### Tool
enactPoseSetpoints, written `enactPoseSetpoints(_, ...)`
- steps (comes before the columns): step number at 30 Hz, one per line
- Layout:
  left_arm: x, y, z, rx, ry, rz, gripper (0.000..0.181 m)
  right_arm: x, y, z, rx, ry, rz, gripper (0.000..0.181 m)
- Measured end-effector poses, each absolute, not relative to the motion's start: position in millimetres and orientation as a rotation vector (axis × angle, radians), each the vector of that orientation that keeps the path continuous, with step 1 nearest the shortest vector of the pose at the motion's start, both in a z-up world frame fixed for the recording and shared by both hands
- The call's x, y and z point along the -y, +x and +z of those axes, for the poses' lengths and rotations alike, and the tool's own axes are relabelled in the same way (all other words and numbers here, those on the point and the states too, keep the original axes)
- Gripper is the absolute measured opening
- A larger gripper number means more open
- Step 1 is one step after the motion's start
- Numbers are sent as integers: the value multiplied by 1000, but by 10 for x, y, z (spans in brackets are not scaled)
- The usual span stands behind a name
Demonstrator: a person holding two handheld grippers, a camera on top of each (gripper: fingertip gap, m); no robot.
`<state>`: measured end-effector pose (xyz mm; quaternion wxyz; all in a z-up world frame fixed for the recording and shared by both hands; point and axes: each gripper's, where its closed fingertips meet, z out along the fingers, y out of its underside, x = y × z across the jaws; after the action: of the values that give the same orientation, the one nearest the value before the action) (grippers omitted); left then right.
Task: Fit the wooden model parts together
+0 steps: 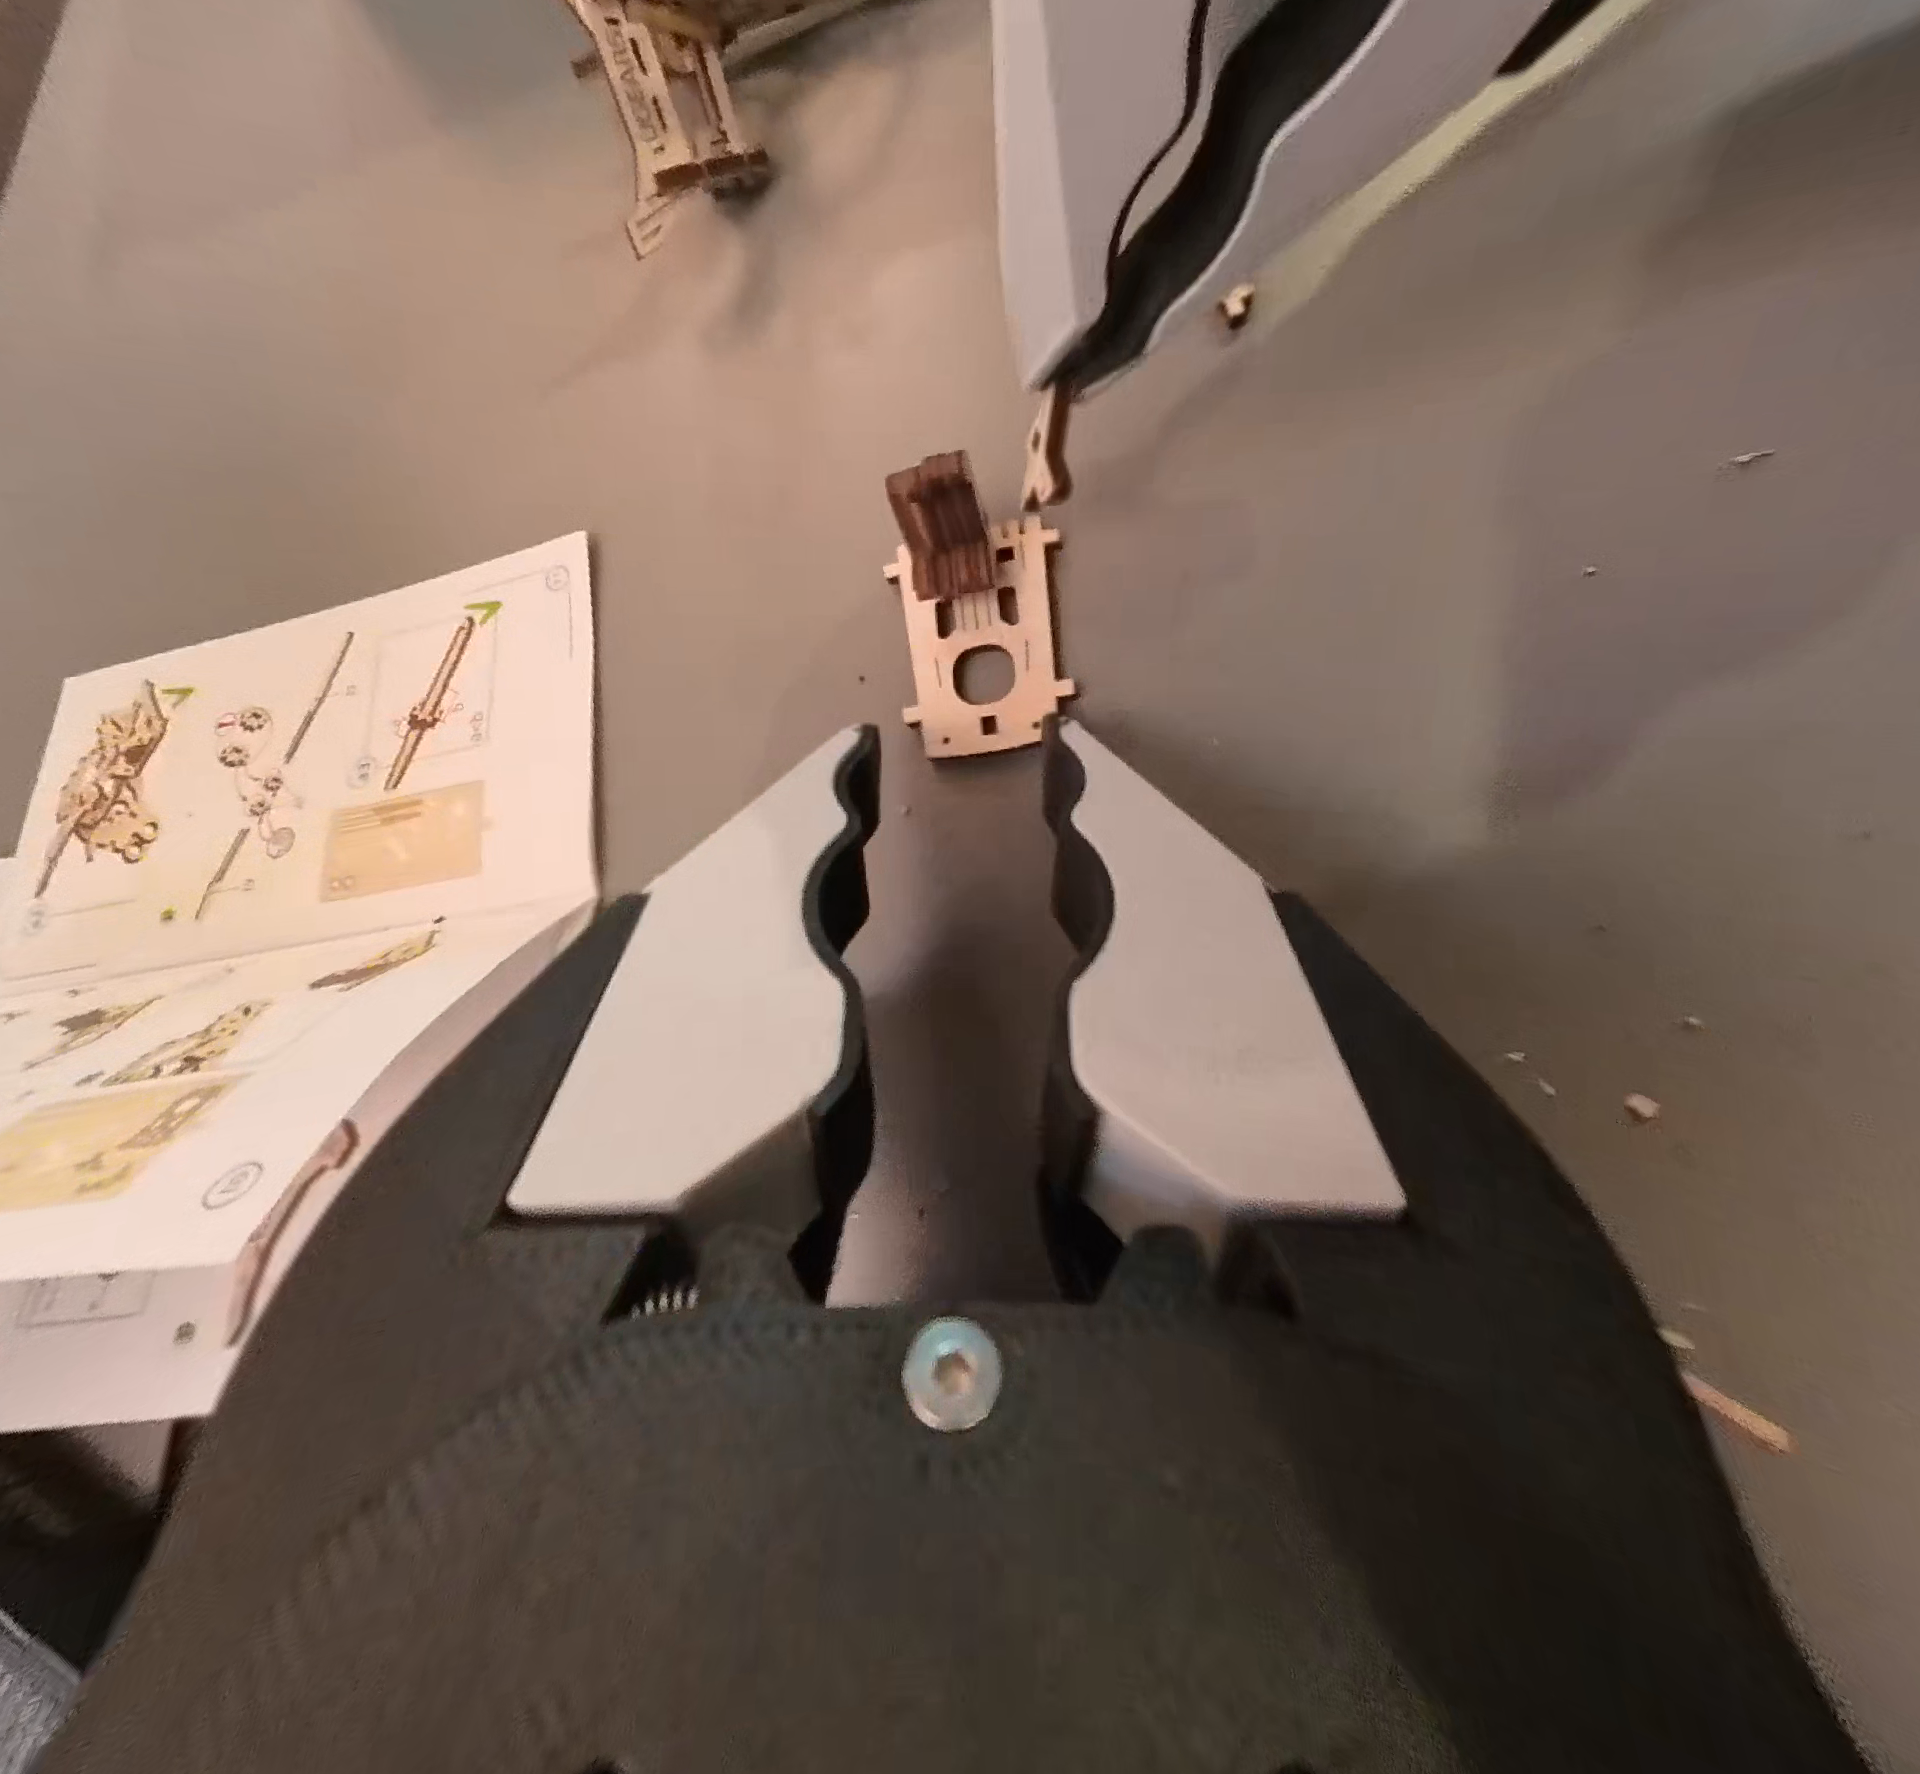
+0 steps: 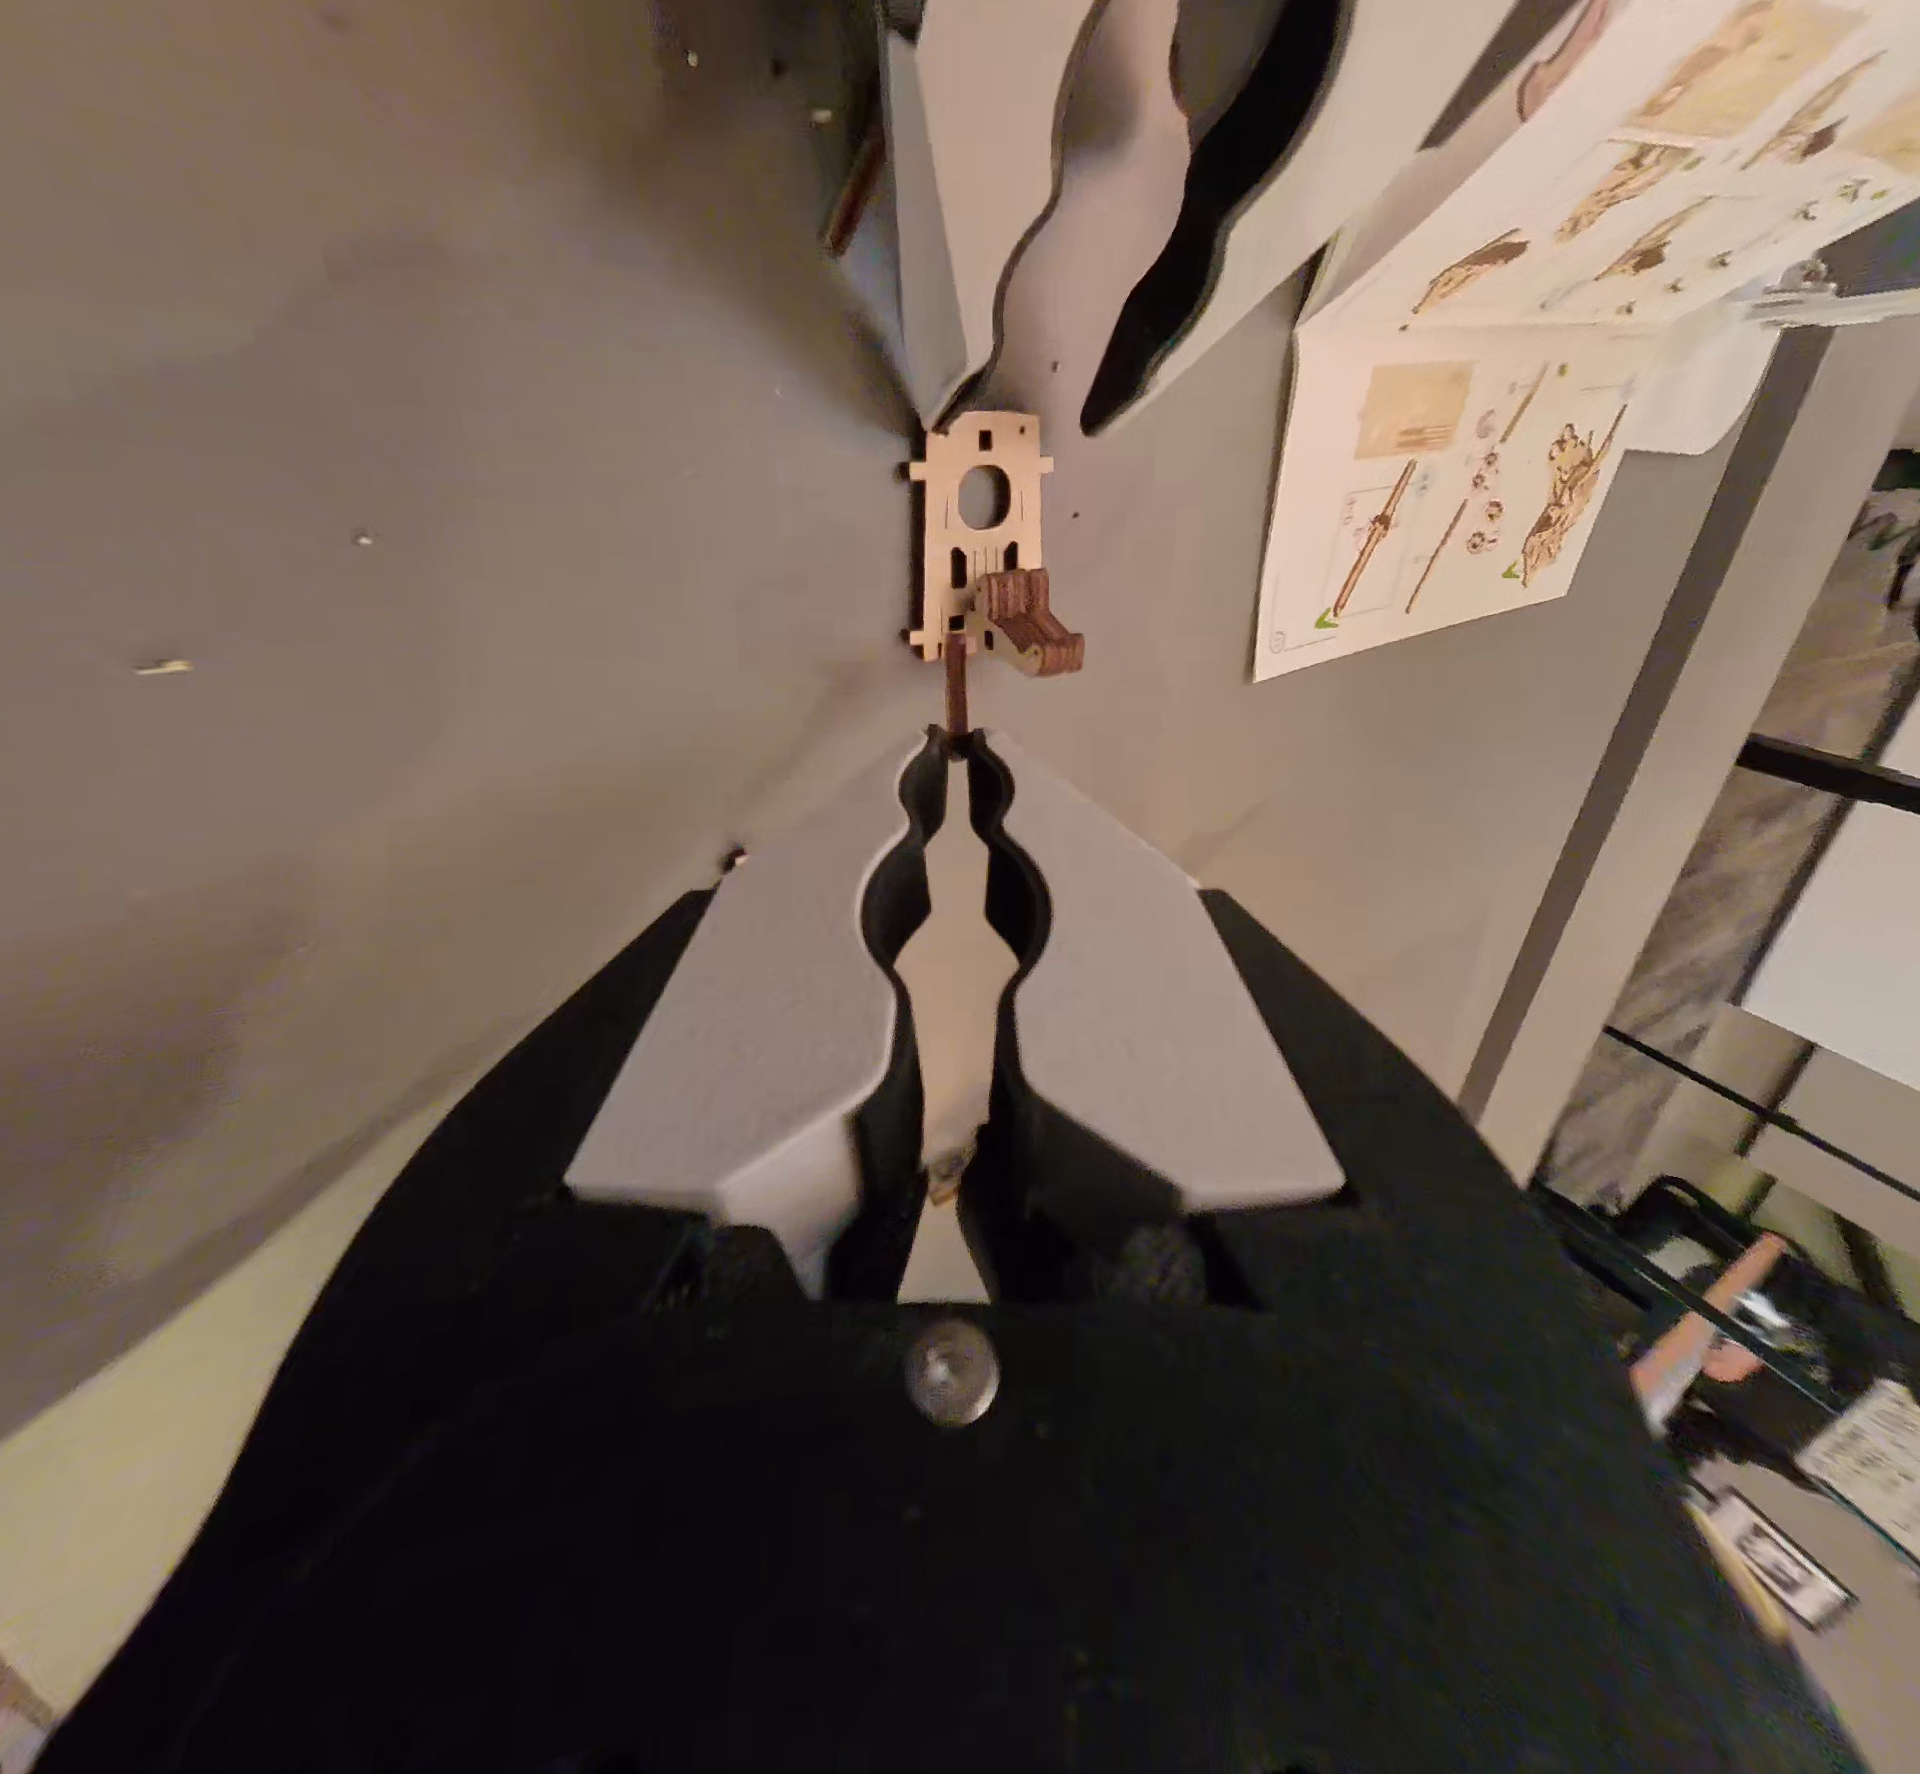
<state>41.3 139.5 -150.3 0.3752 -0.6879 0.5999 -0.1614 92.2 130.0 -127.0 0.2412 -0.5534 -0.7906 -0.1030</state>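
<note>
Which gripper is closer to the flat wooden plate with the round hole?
Left. The left gripper is open, its fingertips right at the flat wooden plate near edge. The right gripper, shut on a small wooden strip, approaches from the opposite end.

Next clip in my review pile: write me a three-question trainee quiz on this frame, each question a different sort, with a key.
1. True or false: the left gripper is clamped on the flat pale wooden plate with a round hole.
2. Multiple choice: the right gripper holds
A) the open instruction booklet
B) a small thin wooden piece
C) the assembled wooden model
3. Fill in: the dark layered wooden block stands on the plate's end nearer the ___ gripper.

Key
1. False: its jaws are apart, and the plate lies on the grey table just ahead of the tips.
2. B
3. right
</note>
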Motion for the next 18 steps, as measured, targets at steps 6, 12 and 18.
enactPoseSetpoints(6, -1306, 481, -1539, -1593, -1718, -466, 26, -1373, 919, -1398, 2217, -1498, -369, 1)
enactPoseSetpoints(12, -1250, 533, -1546, -1623, -1697, -494, 21, -1416, 926, -1396, 2245, -1510, -401, 1)
enactPoseSetpoints(18, -1228, 566, -1555, -1638, -1694, -501, 17, -1401, 900, -1397, 2294, -1505, -406, 1)
